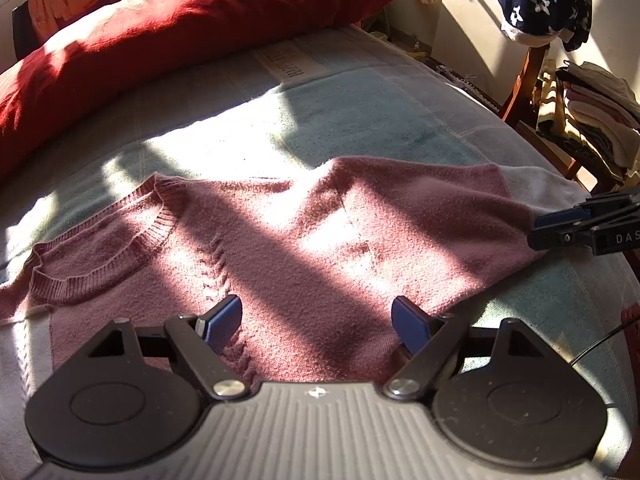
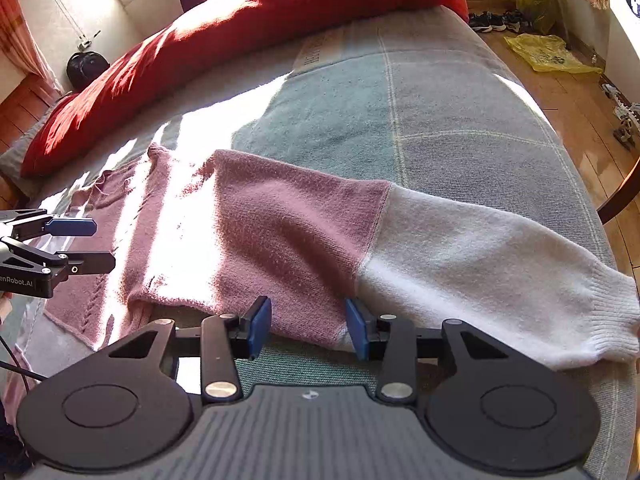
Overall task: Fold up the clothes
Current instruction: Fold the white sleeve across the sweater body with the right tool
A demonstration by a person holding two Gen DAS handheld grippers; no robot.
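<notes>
Lying flat, pink sweater (image 2: 256, 216) with white-ended sleeve (image 2: 500, 268) outstretched.

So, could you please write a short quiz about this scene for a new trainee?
1. True or false: the left gripper is open above the pink sweater.
2. What colour is the end of the sleeve near the right gripper? A) white B) green C) black
3. Fill in: the sweater lies on a bed beside a long ___ pillow.

Key: 1 true; 2 A; 3 red
</notes>
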